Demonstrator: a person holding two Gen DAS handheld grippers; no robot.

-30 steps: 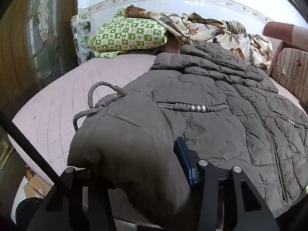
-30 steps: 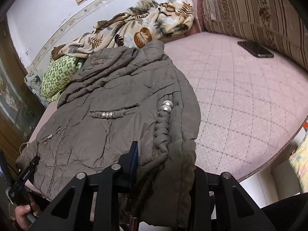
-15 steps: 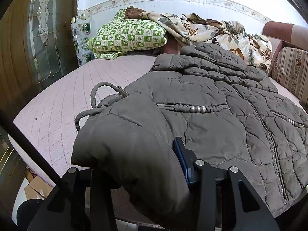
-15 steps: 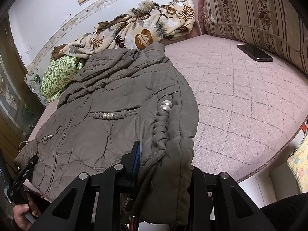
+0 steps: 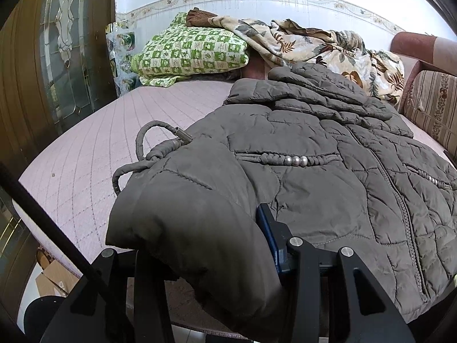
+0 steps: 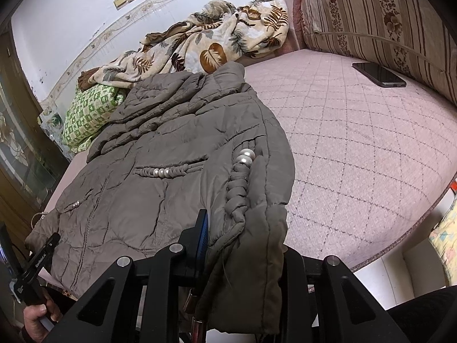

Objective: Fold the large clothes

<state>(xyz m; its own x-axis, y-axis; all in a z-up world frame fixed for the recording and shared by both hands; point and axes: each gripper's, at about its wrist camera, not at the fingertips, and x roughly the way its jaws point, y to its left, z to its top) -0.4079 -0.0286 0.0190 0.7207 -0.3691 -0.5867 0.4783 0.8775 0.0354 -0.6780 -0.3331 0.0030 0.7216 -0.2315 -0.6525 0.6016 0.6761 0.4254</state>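
Note:
A grey-brown quilted jacket [image 5: 314,171] with pearl trim lies front up on the pink quilted bed [image 5: 85,165]. My left gripper [image 5: 205,245] is shut on the jacket's near left corner, and thick fabric drapes over its left finger. A drawstring cord [image 5: 142,143] loops out beside that corner. In the right wrist view my right gripper [image 6: 245,245] is shut on the jacket's [image 6: 160,148] near right corner, where a braided pearl strip [image 6: 240,183] hangs down. The fabric hides its right finger. A hand [image 6: 37,314] holds the left tool at the lower left.
A green checked pillow [image 5: 191,54] and a floral blanket [image 5: 314,43] lie at the head of the bed. A striped cushion [image 6: 371,20] lines the right side, with a black phone [image 6: 380,74] before it. A glazed wooden door [image 5: 57,57] stands left. Cardboard boxes [image 5: 54,274] sit on the floor.

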